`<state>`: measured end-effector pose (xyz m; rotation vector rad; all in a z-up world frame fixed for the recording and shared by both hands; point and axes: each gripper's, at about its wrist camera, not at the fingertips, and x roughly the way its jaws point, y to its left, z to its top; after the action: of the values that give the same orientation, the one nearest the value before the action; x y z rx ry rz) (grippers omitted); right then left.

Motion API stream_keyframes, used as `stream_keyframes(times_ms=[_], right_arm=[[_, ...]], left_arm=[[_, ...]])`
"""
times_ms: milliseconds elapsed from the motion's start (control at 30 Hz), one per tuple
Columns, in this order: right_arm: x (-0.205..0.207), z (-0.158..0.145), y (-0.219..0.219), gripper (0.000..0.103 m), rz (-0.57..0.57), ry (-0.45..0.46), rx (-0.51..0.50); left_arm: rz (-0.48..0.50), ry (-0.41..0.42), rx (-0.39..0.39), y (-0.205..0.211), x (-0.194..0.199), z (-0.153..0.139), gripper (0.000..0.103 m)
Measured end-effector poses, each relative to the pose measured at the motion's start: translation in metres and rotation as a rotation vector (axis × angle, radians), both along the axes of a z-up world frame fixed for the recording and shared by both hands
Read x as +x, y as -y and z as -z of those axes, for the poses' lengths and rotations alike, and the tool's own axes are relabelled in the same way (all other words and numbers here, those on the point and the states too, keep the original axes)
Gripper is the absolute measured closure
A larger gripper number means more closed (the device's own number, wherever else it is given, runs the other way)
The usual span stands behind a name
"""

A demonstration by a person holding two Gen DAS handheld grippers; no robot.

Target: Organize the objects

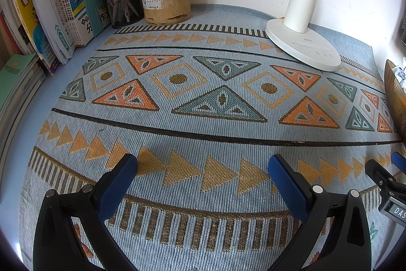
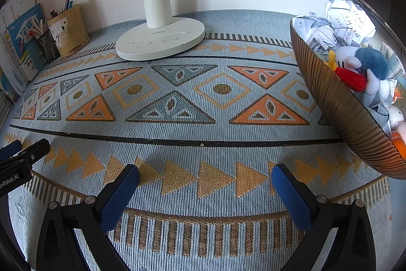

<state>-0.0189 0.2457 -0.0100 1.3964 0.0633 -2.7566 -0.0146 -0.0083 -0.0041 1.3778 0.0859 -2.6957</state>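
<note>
Both spread and empty above the patterned blue woven mat (image 2: 177,144): left gripper (image 1: 203,166), right gripper (image 2: 205,174). At the mat's right edge, ribbed bronze bowl (image 2: 340,108) heaped with crumpled paper balls (image 2: 340,24) and plush toys (image 2: 365,67); white lamp base (image 2: 159,42) near the back edge.

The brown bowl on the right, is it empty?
No, the brown bowl holds crumpled paper balls and plush toys.

Each hand-held gripper, left (image 1: 203,170) and right (image 2: 205,178), has a black plastic frame, two fingers (image 1: 115,186) faced with textured blue pads (image 2: 291,197), and round silver pivot screws (image 1: 317,189). White lettering marks both bodies.
</note>
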Motion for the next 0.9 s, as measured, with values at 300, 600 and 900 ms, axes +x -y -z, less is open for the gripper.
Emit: stream_keyframes(times_ms=[300,600,900], right_arm=[[-0.0001,0.0000,-0.0001,0.000,0.000,0.000,0.000],[0.0001,-0.0001,-0.0007,0.000,-0.001,0.000,0.000],[0.0001,0.0005,-0.0005,0.000,-0.001,0.000,0.000]], left_arm=[[0.000,0.000,0.000,-0.0001,-0.0005,0.0001,0.000],[0.000,0.000,0.000,-0.0009,-0.0021,0.0006,0.000],[0.000,0.001,0.000,-0.0006,-0.0028,0.0002,0.000]])
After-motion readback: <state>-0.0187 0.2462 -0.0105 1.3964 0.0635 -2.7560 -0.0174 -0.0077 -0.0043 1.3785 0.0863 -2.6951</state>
